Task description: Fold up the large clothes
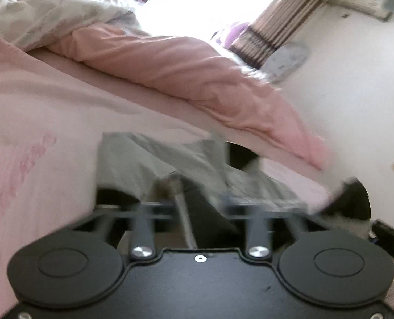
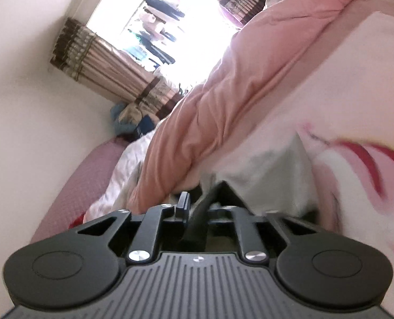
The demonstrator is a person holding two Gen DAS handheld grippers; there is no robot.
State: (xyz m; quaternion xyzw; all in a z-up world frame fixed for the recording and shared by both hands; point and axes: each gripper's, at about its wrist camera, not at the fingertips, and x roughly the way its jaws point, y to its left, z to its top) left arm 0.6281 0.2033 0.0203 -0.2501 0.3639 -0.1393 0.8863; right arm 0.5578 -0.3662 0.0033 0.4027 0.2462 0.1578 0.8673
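Both views are smeared with motion, so the finer detail is soft. The grey-green garment point(image 1: 143, 156) lies on the pale pink bedsheet point(image 1: 50, 106) at the near edge of the bed, bunched into a rumpled heap right in front of the left gripper point(image 1: 181, 194). Its cloth drapes over the tips of that gripper's fingers and hides most of them. The linkage arms behind the fingers stand wide apart, so the jaws read as well open. Nothing looks pinched between them, though the blur makes it hard to be sure.

In the right wrist view the same garment point(image 2: 263, 164) shows pale grey, lying against the sheet point(image 2: 343, 66) beside a red printed motif point(image 2: 364, 156). The right gripper point(image 2: 204, 199) has its jaws partly apart, with a dark gap between the two fingers. A fold of the cloth lies over the finger on the right of the picture, while the other finger stands bare. I cannot tell whether the fabric is caught there or only resting on it.

Behind the garment a rolled salmon-pink duvet point(image 1: 183, 74) runs across the bed, touching a floral quilt point(image 1: 50, 18) further back. A bright window point(image 2: 197, 26) glares beyond — striped brown curtains point(image 2: 103, 61) are gathered at its sides, against a white wall point(image 1: 356, 93).
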